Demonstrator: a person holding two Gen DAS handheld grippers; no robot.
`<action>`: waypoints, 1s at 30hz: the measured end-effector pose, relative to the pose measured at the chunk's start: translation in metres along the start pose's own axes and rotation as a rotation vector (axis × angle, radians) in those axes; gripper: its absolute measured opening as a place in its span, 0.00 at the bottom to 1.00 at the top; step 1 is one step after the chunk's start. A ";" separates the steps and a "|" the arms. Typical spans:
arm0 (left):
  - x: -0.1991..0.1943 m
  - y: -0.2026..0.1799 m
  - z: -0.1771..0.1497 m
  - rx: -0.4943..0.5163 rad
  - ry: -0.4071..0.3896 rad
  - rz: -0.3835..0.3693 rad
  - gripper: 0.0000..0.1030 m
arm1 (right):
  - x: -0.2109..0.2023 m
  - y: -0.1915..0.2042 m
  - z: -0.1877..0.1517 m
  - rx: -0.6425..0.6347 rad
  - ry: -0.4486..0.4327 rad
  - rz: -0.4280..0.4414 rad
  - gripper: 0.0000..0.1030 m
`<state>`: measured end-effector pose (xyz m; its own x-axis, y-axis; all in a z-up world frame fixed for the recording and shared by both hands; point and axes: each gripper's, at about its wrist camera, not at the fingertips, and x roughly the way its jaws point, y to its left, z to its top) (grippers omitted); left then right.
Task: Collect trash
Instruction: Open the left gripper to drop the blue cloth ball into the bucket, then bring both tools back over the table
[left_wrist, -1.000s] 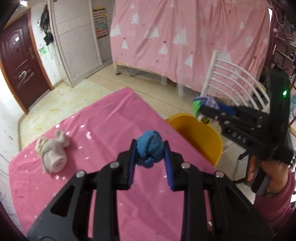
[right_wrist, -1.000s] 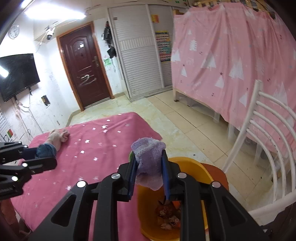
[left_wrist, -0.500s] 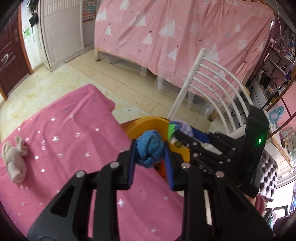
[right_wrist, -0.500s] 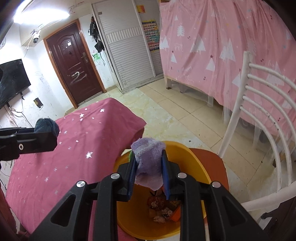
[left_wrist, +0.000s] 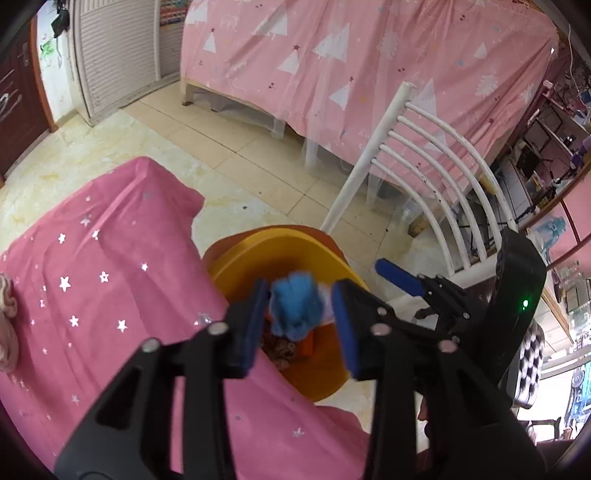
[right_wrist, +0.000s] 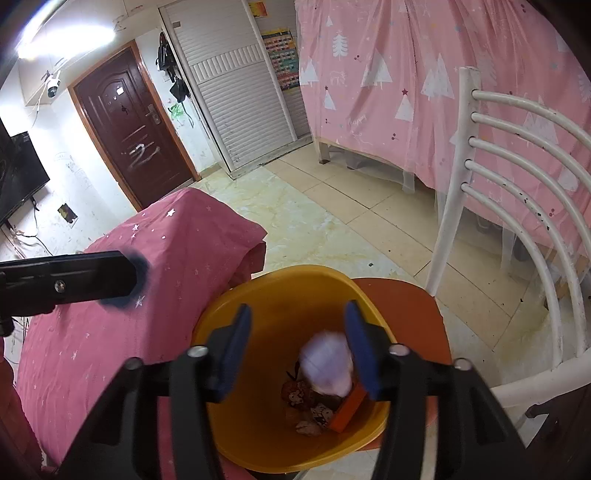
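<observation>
Both hand-held grippers moved from desk to above yellow bin (right_wrist: 236, 299), lower centre. Left hand-held gripper (left_wrist: 299, 314) opening, blue wad (left_wrist: 295, 310) dropping free. Right hand-held gripper (right_wrist: 295, 347) opening, purple wad (right_wrist: 327, 365) falling. Wads soft, light; pinch mid-bulk.

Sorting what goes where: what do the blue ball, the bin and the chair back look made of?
Blue ball: knitted yarn or rolled sock, judging by its fuzzy ribbed surface. Bin: likely plastic, smooth glossy orange-yellow wall. Chair back: probably painted metal, white curved bars with dark chips.
</observation>
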<state>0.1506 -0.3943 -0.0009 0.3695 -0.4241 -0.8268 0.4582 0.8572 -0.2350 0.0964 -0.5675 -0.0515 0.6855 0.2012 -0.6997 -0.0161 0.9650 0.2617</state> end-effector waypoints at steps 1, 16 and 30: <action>0.000 0.000 0.001 -0.003 -0.006 -0.002 0.51 | -0.001 -0.001 0.000 0.001 -0.002 -0.002 0.53; -0.046 0.032 0.004 -0.032 -0.105 0.033 0.61 | -0.011 0.033 0.014 -0.039 -0.035 0.042 0.56; -0.108 0.120 -0.008 -0.134 -0.206 0.130 0.61 | 0.001 0.136 0.046 -0.190 -0.040 0.099 0.64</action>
<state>0.1594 -0.2433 0.0559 0.5811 -0.3469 -0.7362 0.2901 0.9335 -0.2109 0.1288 -0.4441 0.0138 0.7019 0.2938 -0.6489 -0.2197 0.9558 0.1952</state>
